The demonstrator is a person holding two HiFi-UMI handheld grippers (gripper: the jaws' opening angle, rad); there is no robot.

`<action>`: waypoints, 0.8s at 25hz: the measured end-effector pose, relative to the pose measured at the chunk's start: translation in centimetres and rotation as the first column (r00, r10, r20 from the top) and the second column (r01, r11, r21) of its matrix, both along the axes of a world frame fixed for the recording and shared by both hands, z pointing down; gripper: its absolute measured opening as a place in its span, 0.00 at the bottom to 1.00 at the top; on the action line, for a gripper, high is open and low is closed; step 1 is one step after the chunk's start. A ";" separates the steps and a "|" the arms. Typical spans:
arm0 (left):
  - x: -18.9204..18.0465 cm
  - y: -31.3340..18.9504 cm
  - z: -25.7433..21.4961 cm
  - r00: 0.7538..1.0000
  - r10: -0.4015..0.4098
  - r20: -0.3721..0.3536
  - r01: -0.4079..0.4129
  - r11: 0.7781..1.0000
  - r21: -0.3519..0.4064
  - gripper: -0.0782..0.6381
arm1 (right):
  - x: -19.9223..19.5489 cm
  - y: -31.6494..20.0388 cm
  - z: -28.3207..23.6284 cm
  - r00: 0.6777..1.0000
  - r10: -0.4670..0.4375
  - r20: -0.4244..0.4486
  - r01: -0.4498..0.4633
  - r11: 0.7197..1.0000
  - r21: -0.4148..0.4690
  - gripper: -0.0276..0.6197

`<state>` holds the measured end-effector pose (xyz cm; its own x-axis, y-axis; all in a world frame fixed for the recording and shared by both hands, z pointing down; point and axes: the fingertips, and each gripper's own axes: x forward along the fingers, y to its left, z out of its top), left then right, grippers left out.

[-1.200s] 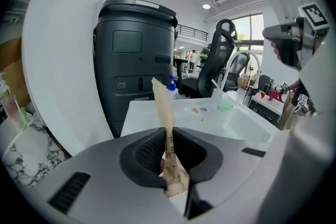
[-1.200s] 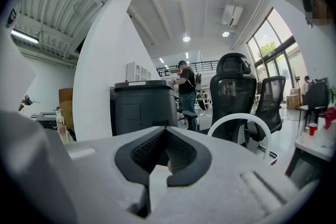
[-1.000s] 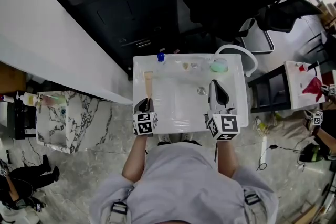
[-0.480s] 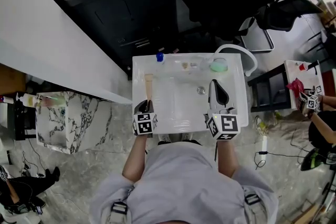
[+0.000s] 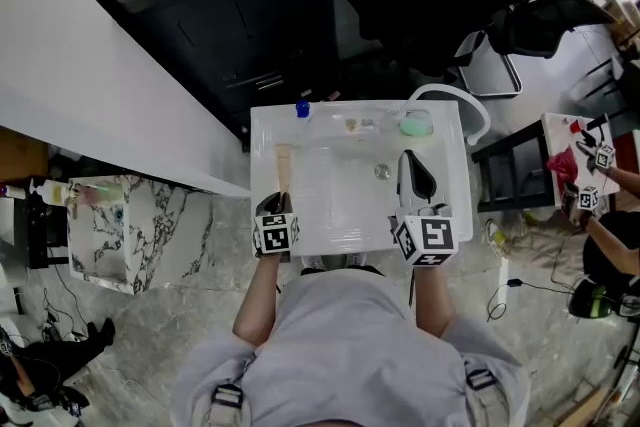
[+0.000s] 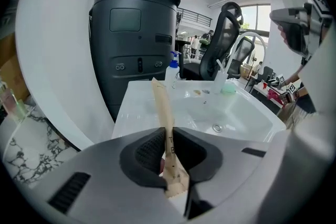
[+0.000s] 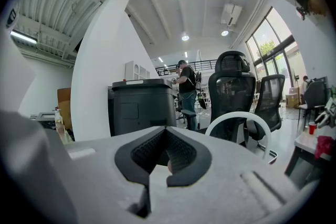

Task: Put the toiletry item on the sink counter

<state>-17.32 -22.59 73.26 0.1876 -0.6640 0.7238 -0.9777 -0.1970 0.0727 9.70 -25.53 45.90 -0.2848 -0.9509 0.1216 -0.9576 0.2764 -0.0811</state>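
Evidently placing is in hand: the left gripper pinches the near end of a slim tan paper-wrapped packet, poised over the white sink bench at its left rim. Next: lay it flat, then release (right gripper is closed, empty).

A marbled grey floor is seen across the bottom, a white wall at upper left, and black office chairs at upper right.
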 end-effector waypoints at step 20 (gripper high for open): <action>-0.2 0.1 0.7 0.998 -0.047 -0.051 0.047 0.999 -0.003 0.28 | 0.8 0.1 0.1 1.000 0.010 -0.005 -0.010 1.000 -0.004 0.04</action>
<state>-17.54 -22.47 73.98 0.1927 -0.6718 0.7152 -0.9809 -0.1506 0.1229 10.46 -25.39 46.00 -0.2742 -0.9533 0.1268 -0.9608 0.2661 -0.0776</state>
